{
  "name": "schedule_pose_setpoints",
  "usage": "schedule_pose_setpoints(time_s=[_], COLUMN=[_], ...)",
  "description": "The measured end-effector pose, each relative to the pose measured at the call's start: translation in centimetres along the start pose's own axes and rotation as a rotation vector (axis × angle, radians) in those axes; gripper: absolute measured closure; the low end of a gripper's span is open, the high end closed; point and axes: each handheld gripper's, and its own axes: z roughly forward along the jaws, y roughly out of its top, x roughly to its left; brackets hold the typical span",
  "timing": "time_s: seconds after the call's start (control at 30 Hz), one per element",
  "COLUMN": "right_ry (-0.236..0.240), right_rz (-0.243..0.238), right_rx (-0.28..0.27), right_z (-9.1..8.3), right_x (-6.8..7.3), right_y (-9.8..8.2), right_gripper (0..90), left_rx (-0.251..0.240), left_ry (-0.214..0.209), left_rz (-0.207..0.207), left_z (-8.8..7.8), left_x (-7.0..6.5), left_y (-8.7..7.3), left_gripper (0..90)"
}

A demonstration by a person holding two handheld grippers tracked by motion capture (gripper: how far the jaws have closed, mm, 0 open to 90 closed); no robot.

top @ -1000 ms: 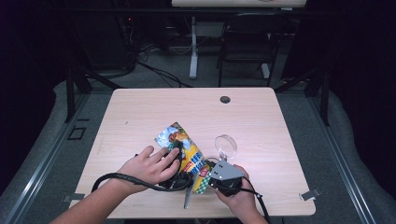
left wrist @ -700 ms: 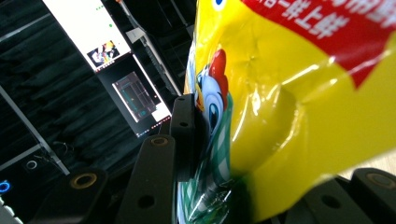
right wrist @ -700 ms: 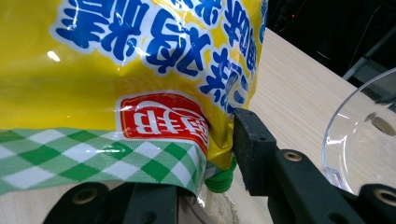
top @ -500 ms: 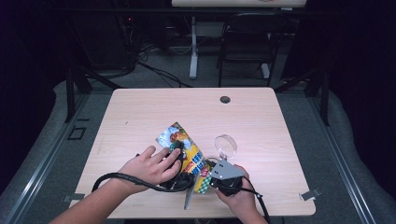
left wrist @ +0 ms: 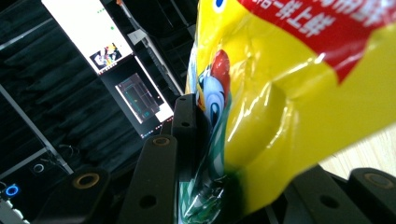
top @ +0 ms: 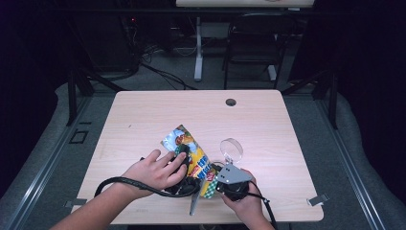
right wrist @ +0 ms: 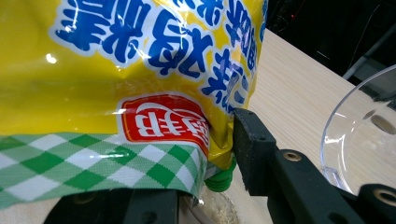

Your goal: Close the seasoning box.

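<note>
One snack bag (top: pixel 190 154), yellow with green check edge, is lying near the front middle of the table (top: pixel 143 115), slanting from upper left down to lower right. Both grippers are working on it. The left gripper (top: pixel 181 165), under the left hand (top: pixel 155 171), is sitting on the bag's left side; in the left gripper view the bag (left wrist: pixel 289 93) is running between the black jaws, which have just been closing further, and the left jaw is pressing against the foil. The right gripper (top: pixel 221 181) is at the bag's lower end; in the right gripper view the bag (right wrist: pixel 116 84) is sitting between its jaws, right jaw touching the bag's edge by a small green cap (right wrist: pixel 218 179).

Around it: one clear round dish (top: pixel 231 148) is standing just right of the bag, close to the right gripper. One dark round hole (top: pixel 231 102) is sitting near the table's far edge, well apart. Two hands, two grippers, two trailing cables.
</note>
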Motion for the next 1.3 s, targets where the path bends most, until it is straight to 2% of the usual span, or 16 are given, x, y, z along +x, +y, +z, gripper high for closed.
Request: schedule_pose_setpoints(time_s=[0.23,0.27,0.3,0.33,0.4,0.77,0.9,0.93,1.27,1.3], right_ry=[0.003,0.005,0.005,0.003,0.003,0.006,0.005,0.005,0.009,0.007], right_rz=[0.003,0.002,0.002,0.003,0.002,0.005,0.006,0.009,0.016,0.016], right_rx=[0.002,0.002,0.002,0.001,0.001,-0.003,-0.004,-0.007,-0.012,-0.013], right_z=[-0.03,-0.03,-0.03,-0.04,-0.05,-0.09,-0.12,-0.12,-0.2,-0.2], right_x=[-0.08,-0.1,-0.1,-0.1,-0.11,-0.14,-0.17,-0.19,-0.22,-0.23], right_y=[-0.02,-0.03,-0.03,-0.02,-0.01,0.0,0.01,0.01,0.05,0.05], right_gripper=[71.1,71.1,71.1,71.2,71.2,71.2,71.3,71.3,71.3,71.3], left_rx=[-0.001,0.008,0.008,-0.009,-0.008,-0.006,-0.014,-0.004,-0.013,-0.008], left_ry=[0.004,-0.024,-0.024,-0.005,-0.002,0.004,0.003,0.005,0.01,0.0], left_rz=[0.011,0.014,0.014,-0.002,0.002,0.026,0.01,0.024,0.02,0.021], left_z=[-0.02,-0.05,-0.05,-0.03,-0.05,-0.12,-0.1,-0.16,-0.16,-0.21], left_x=[0.04,0.09,0.09,0.07,0.09,0.28,0.32,0.41,0.51,0.6], left_y=[0.04,0.06,0.06,0.04,0.05,0.11,0.15,0.15,0.11,0.13], left_gripper=[74.6,74.8,75.0,75.0,75.1,75.6,75.7,75.7,75.9,75.8])
